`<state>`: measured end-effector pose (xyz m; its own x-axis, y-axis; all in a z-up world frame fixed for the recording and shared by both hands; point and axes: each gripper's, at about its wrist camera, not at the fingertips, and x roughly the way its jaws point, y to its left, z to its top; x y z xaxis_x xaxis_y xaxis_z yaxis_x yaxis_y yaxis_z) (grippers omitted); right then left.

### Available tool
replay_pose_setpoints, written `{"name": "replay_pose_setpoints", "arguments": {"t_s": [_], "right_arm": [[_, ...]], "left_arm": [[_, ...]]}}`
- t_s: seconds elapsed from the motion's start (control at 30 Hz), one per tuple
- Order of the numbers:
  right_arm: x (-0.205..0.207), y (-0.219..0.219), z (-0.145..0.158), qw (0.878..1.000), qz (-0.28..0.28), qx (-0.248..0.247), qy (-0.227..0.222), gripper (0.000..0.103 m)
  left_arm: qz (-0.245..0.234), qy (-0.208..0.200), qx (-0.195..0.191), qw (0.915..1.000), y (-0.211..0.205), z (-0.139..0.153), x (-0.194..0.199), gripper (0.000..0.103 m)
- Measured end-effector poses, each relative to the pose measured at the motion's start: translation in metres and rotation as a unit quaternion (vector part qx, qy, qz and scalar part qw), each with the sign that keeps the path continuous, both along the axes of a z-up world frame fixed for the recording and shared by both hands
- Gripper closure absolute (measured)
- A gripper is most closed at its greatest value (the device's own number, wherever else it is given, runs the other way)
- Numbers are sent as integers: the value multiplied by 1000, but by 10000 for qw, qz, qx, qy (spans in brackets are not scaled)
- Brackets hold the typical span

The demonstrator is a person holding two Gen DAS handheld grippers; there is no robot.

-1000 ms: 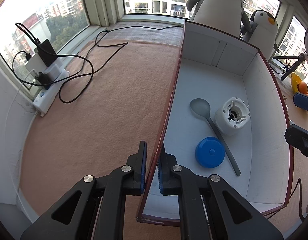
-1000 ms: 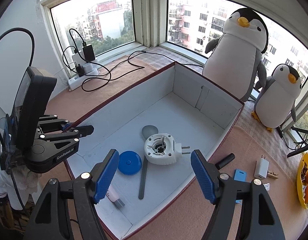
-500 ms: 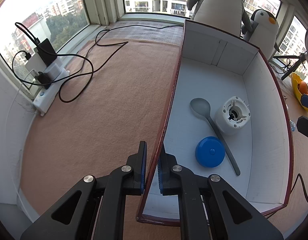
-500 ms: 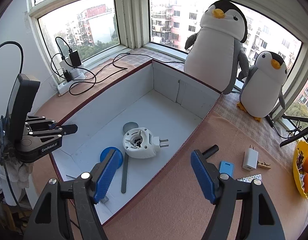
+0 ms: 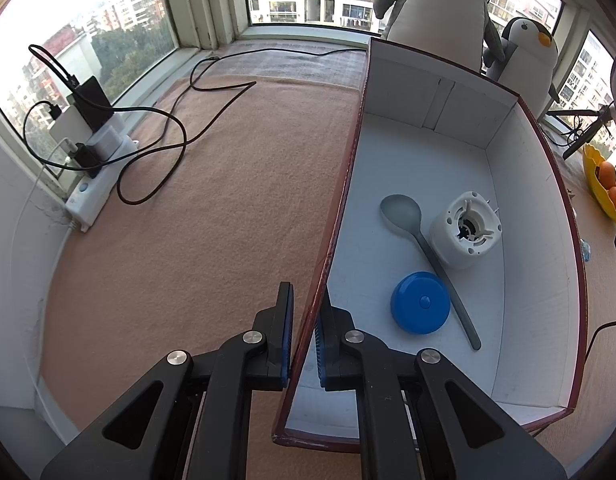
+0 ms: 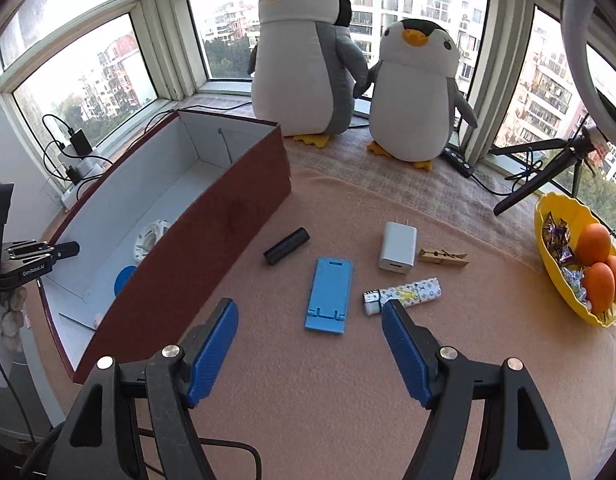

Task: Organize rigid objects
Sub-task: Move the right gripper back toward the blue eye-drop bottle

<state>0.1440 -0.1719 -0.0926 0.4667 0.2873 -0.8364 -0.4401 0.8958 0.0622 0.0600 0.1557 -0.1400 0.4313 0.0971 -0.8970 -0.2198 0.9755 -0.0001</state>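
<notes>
Box [image 5: 508,184] holds three items, five things lie outside

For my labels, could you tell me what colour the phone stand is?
Light blue; the phone stand shows best in the right wrist view.

Left claw [image 5: 303,336] pinched on box wall [image 5: 340,200], spoon [image 5: 424,248] inside.
</notes>
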Motion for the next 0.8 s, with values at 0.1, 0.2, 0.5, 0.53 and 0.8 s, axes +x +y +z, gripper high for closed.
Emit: {"name": "replay_pose_setpoints", "arguments": {"t_s": [0.1, 0.2, 0.5, 0.53, 0.8], "right_arm": [[9, -37, -11, 9991, -386, -97, 109, 33], [18, -66, -22, 9970, -698, -256, 192, 33], [51, -92, -48, 9875, -1239, 215, 950, 35], [55, -90, -52, 9873, -1197, 272, 1009, 35], [68, -62, -78, 9902, -623, -267, 1224, 43]], "left_arm": [[11, 8, -12, 10000, 1, 0, 0, 95], [20, 25, -35, 10000, 1, 0, 0, 95], [7, 44, -13, 10000, 1, 0, 0, 95], [2, 47, -8, 10000, 1, 0, 0, 95], [9, 81, -23, 10000, 1, 0, 1, 95]]}}
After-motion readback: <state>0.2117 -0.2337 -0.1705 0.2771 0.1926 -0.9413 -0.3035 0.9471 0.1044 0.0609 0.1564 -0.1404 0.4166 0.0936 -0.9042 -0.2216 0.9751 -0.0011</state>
